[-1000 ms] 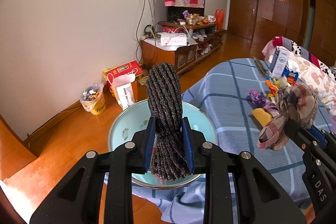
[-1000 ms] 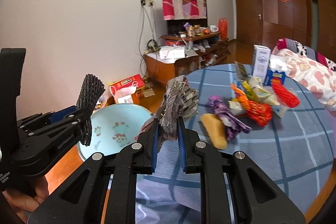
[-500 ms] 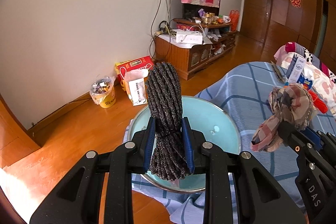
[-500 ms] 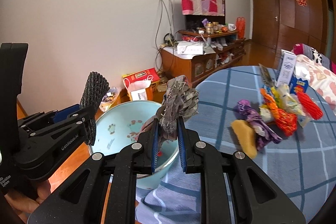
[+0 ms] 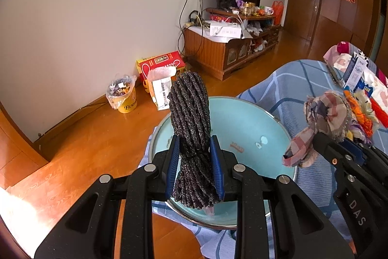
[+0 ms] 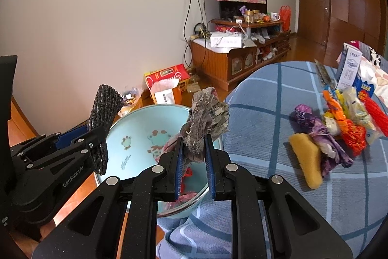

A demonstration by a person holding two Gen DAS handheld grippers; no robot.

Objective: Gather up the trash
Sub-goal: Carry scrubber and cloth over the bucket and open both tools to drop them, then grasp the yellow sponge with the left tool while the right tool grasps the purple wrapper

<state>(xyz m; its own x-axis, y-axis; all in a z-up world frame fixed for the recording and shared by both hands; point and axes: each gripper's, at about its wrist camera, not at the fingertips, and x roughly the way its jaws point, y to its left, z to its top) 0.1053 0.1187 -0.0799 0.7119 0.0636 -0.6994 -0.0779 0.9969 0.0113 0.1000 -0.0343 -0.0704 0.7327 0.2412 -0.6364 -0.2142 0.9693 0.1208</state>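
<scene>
My left gripper (image 5: 194, 159) is shut on a dark speckled rope bundle (image 5: 190, 108), held upright over a light blue basin (image 5: 245, 123) at the edge of the blue checked table (image 5: 286, 89). My right gripper (image 6: 194, 152) is shut on a crumpled patterned cloth (image 6: 208, 115) over the same basin (image 6: 135, 135). In the right wrist view the left gripper (image 6: 99, 145) with its rope bundle (image 6: 104, 108) stands at the left. In the left wrist view the cloth (image 5: 322, 118) shows at the right.
A pile of wrappers (image 6: 339, 118), a yellow sponge (image 6: 308, 157) and cartons (image 6: 349, 69) lie on the table. On the wooden floor stand a lined yellow bucket of rubbish (image 5: 123, 96), a paper bag (image 5: 160, 89), a red box (image 5: 160, 62) and a TV cabinet (image 5: 230, 45).
Both grippers have moved left with their loads. The basin now lies more under and to the right of them, and the wrapper pile has slid right in view.
</scene>
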